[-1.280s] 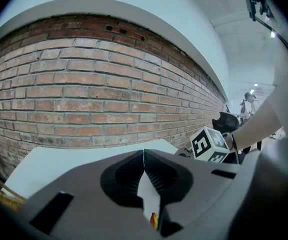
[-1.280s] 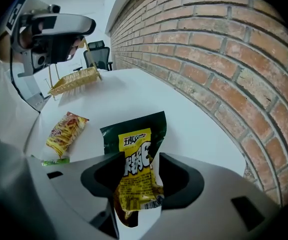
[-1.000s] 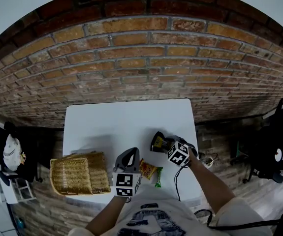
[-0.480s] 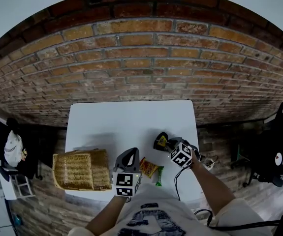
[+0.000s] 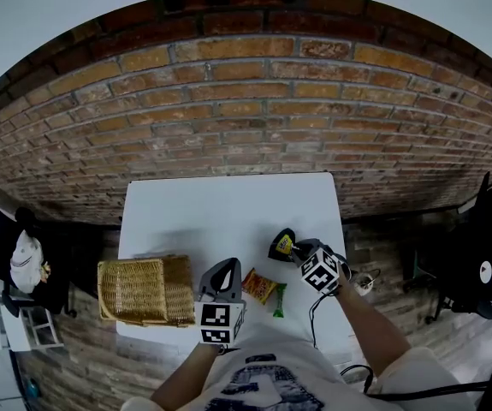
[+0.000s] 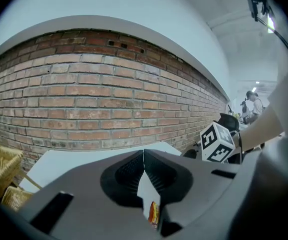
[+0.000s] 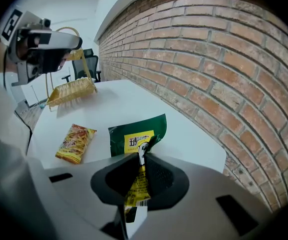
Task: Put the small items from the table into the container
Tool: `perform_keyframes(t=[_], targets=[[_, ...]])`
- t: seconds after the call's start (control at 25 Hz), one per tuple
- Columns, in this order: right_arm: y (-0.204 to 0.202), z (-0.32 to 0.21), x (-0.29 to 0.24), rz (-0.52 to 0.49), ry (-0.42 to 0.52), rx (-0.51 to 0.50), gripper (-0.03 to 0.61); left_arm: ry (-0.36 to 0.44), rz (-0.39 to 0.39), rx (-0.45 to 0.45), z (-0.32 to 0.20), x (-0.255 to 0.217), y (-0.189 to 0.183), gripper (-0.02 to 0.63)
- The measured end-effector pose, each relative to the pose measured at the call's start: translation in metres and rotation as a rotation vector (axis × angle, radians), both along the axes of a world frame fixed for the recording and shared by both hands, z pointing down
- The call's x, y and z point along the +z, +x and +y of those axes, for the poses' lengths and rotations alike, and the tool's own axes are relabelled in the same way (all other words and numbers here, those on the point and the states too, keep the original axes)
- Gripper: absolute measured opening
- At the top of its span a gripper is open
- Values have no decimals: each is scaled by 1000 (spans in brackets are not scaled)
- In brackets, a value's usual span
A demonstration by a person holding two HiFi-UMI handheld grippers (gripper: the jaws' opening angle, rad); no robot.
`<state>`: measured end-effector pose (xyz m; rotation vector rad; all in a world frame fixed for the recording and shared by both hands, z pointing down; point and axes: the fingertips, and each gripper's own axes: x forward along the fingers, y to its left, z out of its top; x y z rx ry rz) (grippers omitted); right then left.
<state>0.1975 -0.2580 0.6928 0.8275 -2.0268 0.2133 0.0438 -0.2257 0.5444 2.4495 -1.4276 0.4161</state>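
Right gripper view: right tongs are clamping an edge of the green packet, low over the tabletop. Left tongs are sitting together, empty. Risk: the thin edge grip slipping during the carry to the wicker basket, the packet dropping short near the orange packet.

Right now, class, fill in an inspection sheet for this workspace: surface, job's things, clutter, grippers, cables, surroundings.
Surface: white table, things gathered near its front edge.
Job's things: wicker basket at the front left; orange snack packet and slim green packet lying on the table; dark green packet gripped by one edge.
Clutter: nothing seen.
Grippers: left gripper shut, empty; right gripper shut on the dark green packet.
Cables: black cable hangs below the right gripper.
Surroundings: brick wall behind the table; office chair at right.
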Motion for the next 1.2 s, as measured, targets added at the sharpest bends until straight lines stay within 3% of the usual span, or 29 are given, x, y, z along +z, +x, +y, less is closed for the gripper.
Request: perform_keyframes(t=[0.32,0.52,1.2], targets=[[-16,18,-49,-56,67,66,59,42,24,17,22,-33,-20,52],[-40,36,-85,-69,128,58,60,84,-27,0,39,-54,-43,52],[-173,81,-196,-135,227,-54,60,179,-6,-124,100,-111,-155,52]])
